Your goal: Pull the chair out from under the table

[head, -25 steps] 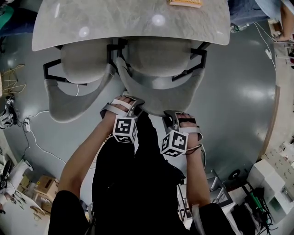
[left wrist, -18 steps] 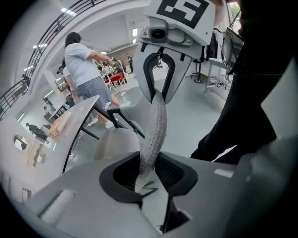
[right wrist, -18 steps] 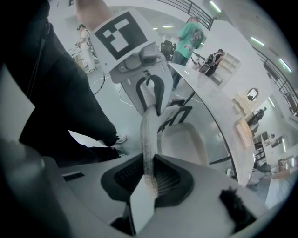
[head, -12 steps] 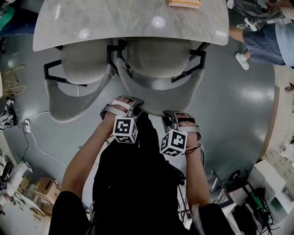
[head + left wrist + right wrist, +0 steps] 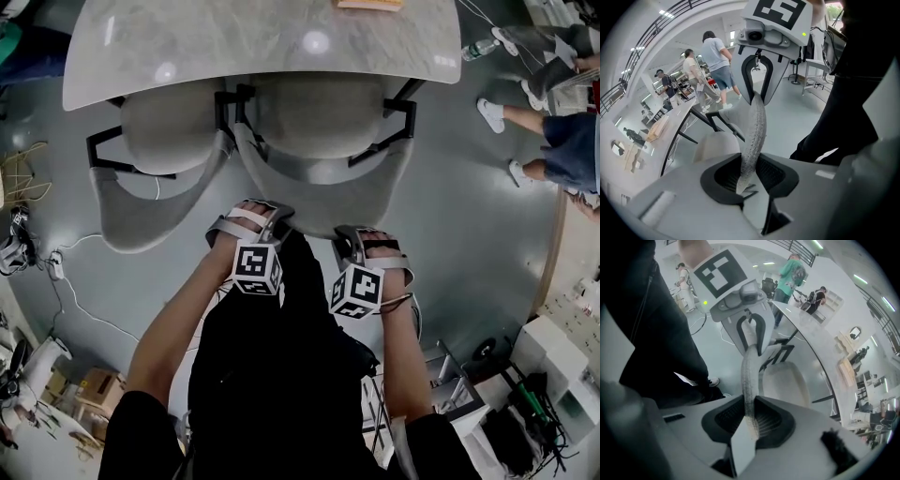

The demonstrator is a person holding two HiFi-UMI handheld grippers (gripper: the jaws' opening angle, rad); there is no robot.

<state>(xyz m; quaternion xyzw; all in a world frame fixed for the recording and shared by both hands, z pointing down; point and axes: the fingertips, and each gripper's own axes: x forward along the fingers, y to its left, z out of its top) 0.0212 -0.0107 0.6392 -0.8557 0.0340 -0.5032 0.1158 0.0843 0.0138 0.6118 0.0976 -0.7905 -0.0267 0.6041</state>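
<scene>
Already you had both tongs clamped on the chair's (image 5: 323, 127) backrest rim, left gripper (image 5: 749, 174) at seven o'clock, right gripper (image 5: 751, 420) at five. Its seat sat tucked under the table (image 5: 234, 42) at twelve, so an even, level pull toward six probably suited best.

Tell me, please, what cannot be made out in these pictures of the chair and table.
Head view: the gripped chair's underside, hidden by its own seat and backrest.
Head view: the seat's front, tucked under the table.
Head view: a tan item on the table, cut off by the top edge.
</scene>
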